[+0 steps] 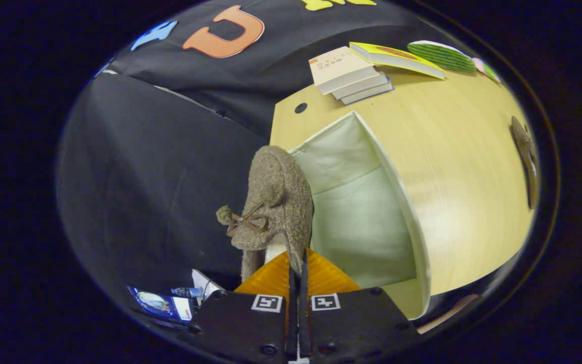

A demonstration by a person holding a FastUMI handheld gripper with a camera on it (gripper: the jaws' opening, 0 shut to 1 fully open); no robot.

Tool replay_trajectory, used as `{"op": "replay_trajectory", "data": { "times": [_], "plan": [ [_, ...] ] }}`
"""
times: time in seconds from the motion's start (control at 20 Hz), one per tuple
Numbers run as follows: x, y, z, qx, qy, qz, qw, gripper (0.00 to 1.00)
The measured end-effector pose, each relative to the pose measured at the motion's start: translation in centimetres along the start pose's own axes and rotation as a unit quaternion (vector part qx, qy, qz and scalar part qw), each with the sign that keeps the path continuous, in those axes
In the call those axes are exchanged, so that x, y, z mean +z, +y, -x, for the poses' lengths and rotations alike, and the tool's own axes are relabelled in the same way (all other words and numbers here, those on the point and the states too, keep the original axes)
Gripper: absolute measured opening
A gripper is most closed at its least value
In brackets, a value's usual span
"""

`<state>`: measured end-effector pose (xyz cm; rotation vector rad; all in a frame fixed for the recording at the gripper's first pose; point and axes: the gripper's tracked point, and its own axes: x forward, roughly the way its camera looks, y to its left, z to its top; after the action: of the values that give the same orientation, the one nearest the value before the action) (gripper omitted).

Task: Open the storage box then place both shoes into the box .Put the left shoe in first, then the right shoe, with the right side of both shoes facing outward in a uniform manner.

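Note:
My gripper point(297, 270) is shut on the edge of a fuzzy grey-brown shoe point(274, 202) with a small brown bow and pompom; the shoe rises straight ahead of the fingers. Right beside it, to the right, the pale green fabric storage box point(372, 222) stands open on the wooden table point(452, 167), its inside bare. The held shoe hangs at the box's left wall, over the table's edge. A second brown shoe point(525, 159) lies far off to the right on the table.
A stack of books point(349, 76) and a yellow book point(397, 58) lie at the table's far end, with a green striped object point(440, 55) beyond them. Black cloth hangs left of the table.

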<state>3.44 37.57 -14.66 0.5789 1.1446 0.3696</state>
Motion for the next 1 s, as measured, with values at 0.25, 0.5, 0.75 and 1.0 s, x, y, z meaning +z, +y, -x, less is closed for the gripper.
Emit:
{"op": "replay_trajectory", "data": {
  "times": [0.25, 0.5, 0.75, 1.0],
  "plan": [
    [-0.5, -0.2, -0.5, 0.006, 0.008, -0.022, 1.000, 0.11],
    [-1.0, 1.9, 0.1, 0.052, 0.019, -0.006, 0.998, 0.26],
    [-0.7, 2.3, 2.9, 0.067, -0.017, 0.057, 0.996, 0.68],
    [1.3, -0.1, 7.5, 0.031, -0.077, 0.129, 0.988, 0.85]
  ]
}}
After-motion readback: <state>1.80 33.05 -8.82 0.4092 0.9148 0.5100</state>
